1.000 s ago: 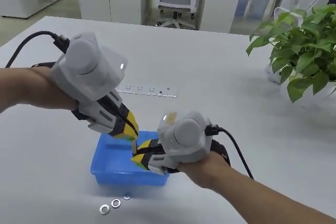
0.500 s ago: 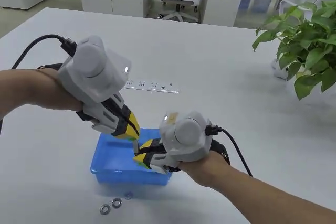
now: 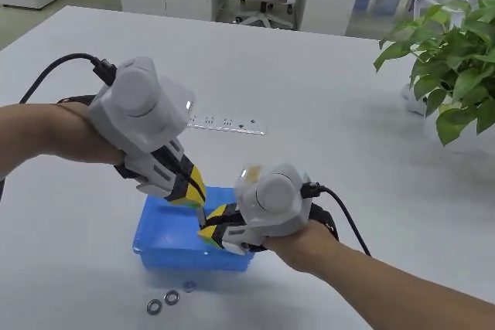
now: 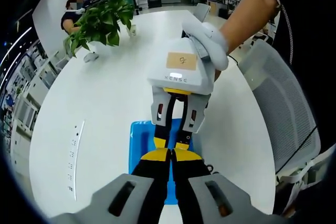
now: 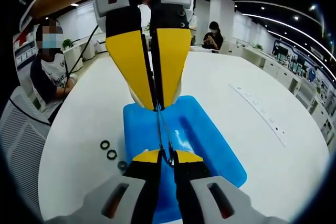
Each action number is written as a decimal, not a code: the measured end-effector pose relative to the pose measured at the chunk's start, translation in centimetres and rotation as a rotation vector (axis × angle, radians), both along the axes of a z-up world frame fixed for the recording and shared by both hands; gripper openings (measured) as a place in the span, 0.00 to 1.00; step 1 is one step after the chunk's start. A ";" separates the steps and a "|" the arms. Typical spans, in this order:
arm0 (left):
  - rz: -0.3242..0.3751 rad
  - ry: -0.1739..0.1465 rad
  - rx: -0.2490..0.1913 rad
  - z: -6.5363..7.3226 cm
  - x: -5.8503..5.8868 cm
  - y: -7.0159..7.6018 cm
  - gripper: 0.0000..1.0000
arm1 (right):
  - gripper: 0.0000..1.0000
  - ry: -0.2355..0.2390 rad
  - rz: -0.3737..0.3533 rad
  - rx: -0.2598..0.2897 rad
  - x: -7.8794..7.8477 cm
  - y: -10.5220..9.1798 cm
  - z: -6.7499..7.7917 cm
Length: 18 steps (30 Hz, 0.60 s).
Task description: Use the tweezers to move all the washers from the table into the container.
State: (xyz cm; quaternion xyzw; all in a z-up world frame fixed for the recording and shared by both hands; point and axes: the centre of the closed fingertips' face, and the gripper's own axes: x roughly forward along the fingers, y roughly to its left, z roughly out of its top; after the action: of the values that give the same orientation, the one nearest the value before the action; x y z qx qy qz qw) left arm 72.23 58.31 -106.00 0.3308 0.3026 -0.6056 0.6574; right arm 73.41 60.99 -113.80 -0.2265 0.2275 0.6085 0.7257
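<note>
Tweezers point(image 5: 161, 132) bridged between both pairs of jaws, above the container point(image 3: 162, 243); washers point(image 3: 171, 297) on the tabletop point(image 3: 332, 106).
Head view: your left gripper point(image 3: 196, 194) and right gripper point(image 3: 206, 235) meet tip to tip over the blue container and hide most of its inside. The tweezers are too thin to make out here. Three washers lie in a short row just outside its near wall. Left gripper view: your own jaws are pressed nearly together. The right gripper faces them, jaws narrow. The container is mostly covered. Right gripper view: the tweezers are clear, long axis running from the left jaws straight to the right jaws, both pairs narrow and pinching them. You cannot tell which end is the tip. The visible container floor is plain blue with glare.
</note>
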 end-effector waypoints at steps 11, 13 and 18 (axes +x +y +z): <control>0.002 -0.014 0.000 0.9 -0.4 -0.1 0.05 | 0.11 -0.013 -0.001 0.008 -0.1 -0.1 0.8; 0.001 -0.018 0.000 1.2 -0.5 -0.1 0.05 | 0.11 -0.016 -0.003 0.011 -0.2 -0.2 1.1; 0.002 -0.029 -0.002 1.9 -0.8 -0.2 0.05 | 0.10 -0.028 -0.002 0.017 -0.5 -0.4 2.0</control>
State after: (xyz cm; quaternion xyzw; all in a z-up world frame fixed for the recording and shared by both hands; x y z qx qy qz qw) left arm 71.42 58.08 -104.06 0.3386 0.2930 -0.6004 0.6626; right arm 72.91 60.63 -111.83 -0.2286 0.2124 0.6063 0.7315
